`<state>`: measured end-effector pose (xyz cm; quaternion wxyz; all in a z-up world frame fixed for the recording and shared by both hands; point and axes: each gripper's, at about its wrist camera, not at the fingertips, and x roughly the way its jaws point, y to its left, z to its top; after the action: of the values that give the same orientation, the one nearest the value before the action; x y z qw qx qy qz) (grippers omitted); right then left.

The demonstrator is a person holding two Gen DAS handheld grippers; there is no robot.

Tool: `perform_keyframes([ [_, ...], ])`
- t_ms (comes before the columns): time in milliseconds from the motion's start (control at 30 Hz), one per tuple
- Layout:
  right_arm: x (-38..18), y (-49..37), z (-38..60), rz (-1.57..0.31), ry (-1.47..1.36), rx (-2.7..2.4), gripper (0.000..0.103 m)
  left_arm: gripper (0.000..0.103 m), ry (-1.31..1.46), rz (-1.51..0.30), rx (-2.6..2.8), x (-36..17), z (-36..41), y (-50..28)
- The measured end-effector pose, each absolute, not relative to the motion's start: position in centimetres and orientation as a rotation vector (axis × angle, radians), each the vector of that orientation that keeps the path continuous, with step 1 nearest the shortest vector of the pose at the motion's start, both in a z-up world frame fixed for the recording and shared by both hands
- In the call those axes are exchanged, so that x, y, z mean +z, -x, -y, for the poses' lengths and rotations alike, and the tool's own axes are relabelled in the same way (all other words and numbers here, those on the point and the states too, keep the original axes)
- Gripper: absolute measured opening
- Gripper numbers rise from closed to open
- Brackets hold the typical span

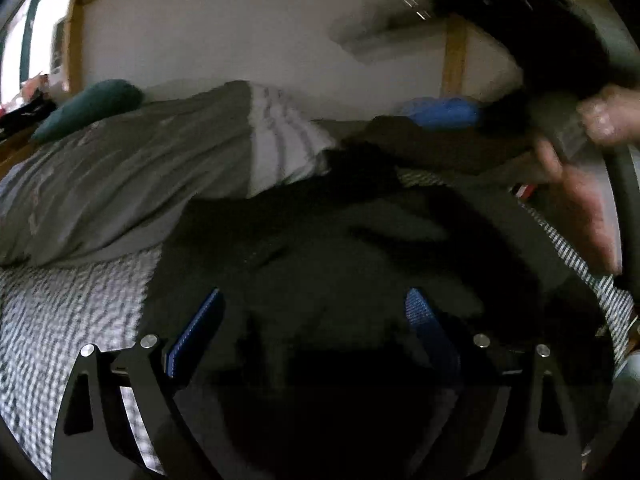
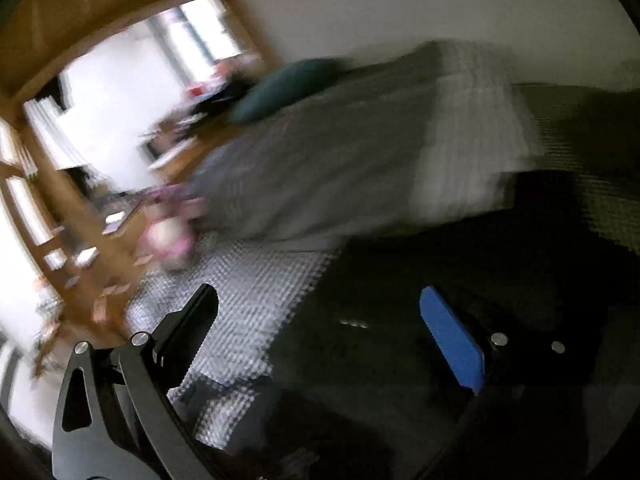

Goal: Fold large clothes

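A large dark garment (image 1: 340, 248) lies spread on a bed with a striped white-and-grey cover (image 1: 68, 312). My left gripper (image 1: 316, 312) is open just above the garment, its blue-padded fingers (image 1: 196, 332) wide apart with nothing between them. In the right wrist view the same dark garment (image 2: 420, 280) fills the lower right. My right gripper (image 2: 324, 320) is open above the garment's left edge, with one blue pad (image 2: 452, 336) over the dark cloth. This view is blurred by motion. A bare hand (image 1: 580, 184) holds the right gripper's body at the far right.
A grey duvet (image 1: 132, 176) with a striped white fold (image 1: 280, 136) is bunched at the head of the bed. A teal pillow (image 1: 88, 108) and a blue item (image 1: 444, 112) lie against the white wall. Wooden shelves (image 2: 80, 240) stand left of the bed.
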<state>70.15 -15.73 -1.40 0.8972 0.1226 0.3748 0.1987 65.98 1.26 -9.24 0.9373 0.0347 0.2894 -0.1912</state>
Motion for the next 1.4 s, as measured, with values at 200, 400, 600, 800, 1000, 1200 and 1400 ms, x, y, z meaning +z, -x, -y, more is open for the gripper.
perform_keyframes([
  [200, -12.5, -71.7, 26.2, -1.073, -0.184, -0.05, 0.1, 0.09, -0.058, -0.778, -0.204, -11.9, 5.2, -76.5],
  [400, -18.4, -73.6, 22.8, -1.115, -0.012, -0.067, 0.101, 0.093, -0.195, -0.875, -0.118, -16.8, 6.7, -79.9],
  [600, -17.3, -72.5, 24.0, -1.123, -0.062, -0.052, 0.1, 0.093, -0.2, -0.868, -0.092, -15.6, 6.7, -78.3],
  [800, -17.4, -69.3, 23.3, -1.102, 0.026, -0.044, 0.1, 0.094, -0.177, -0.893, -0.054, -17.3, 3.0, -77.1],
  [1000, -18.2, -69.3, 22.6, -1.12, 0.059, -0.072, 0.1, 0.096, -0.185, -0.917, -0.032, -17.2, 3.4, -77.1],
  [1200, -17.7, -65.5, 22.3, -1.099, 0.092, -0.033, 0.1, 0.096, -0.186, -0.895, -0.068, -16.7, 2.5, -73.7],
  [1400, -19.5, -65.4, 23.0, -1.094, 0.081, -0.034, 0.1, 0.097, -0.202, -0.919, -0.076, -18.4, 2.5, -74.1],
])
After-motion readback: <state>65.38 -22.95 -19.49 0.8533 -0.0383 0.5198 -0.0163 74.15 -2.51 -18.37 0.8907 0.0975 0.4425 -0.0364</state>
